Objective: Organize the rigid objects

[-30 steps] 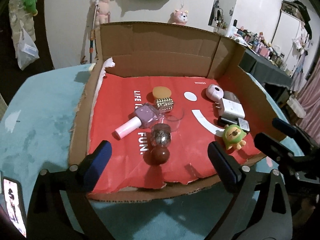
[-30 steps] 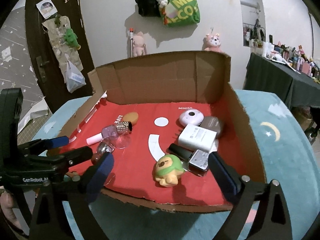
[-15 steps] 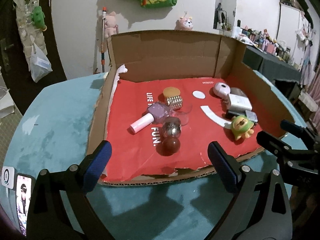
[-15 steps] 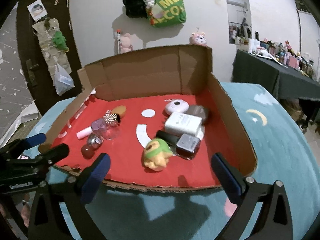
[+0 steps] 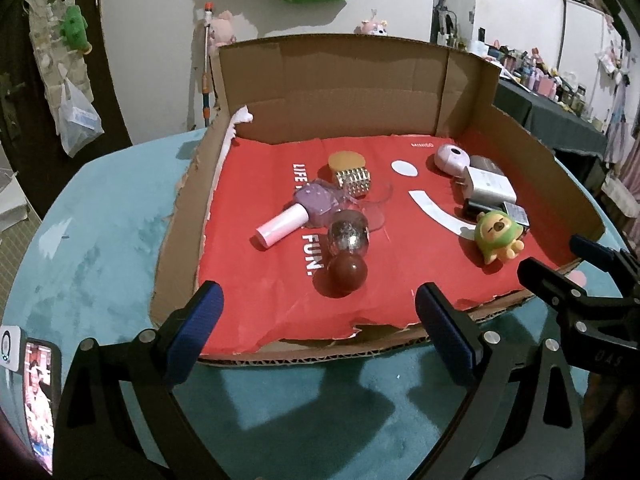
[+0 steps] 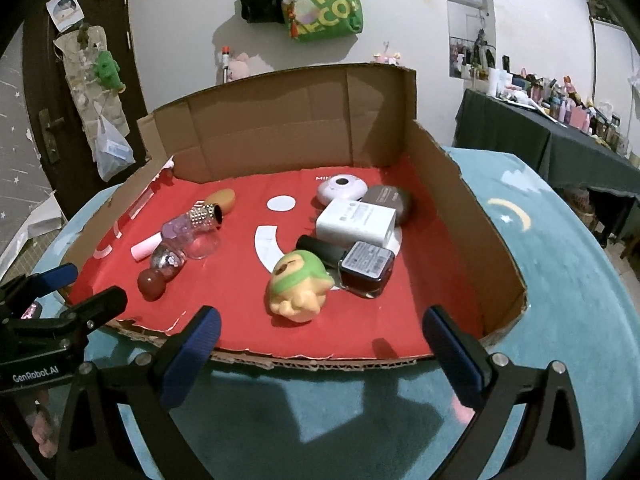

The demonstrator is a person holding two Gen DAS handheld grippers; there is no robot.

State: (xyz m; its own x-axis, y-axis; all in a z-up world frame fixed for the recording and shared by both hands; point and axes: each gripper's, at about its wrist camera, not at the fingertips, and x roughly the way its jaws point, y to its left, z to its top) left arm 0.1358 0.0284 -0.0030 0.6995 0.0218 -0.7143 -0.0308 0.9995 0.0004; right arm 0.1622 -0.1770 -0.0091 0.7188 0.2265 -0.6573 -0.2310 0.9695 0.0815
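A shallow cardboard box (image 5: pixel 256 92) (image 6: pixel 468 216) with a red paper lining holds the objects. On its left lie a purple nail polish bottle (image 5: pixel 296 216) (image 6: pixel 176 232), a silver bottle with a dark red ball cap (image 5: pixel 347 248) (image 6: pixel 160 268) and a studded gold bottle (image 5: pixel 352 180) (image 6: pixel 206 214). On its right lie a green toy figure (image 5: pixel 498 234) (image 6: pixel 298 284), a white charger (image 5: pixel 486 184) (image 6: pixel 356 222), a dark polish bottle (image 6: pixel 360 264) and a pink round device (image 5: pixel 452 157) (image 6: pixel 342 190). My left gripper (image 5: pixel 318 332) and right gripper (image 6: pixel 320 352) are both open and empty, in front of the box's near edge.
The box stands on a round teal table (image 5: pixel 100 248) (image 6: pixel 560 260). A phone (image 5: pixel 38 396) lies at the table's left edge. A dark table with many bottles (image 6: pixel 560 128) stands at the right. A door (image 6: pixel 48 92) and a green bag (image 6: pixel 324 0) are behind.
Both grippers have drawn back toward me from the box, so it looks smaller and more of the teal table shows. Objects in the box have not moved.
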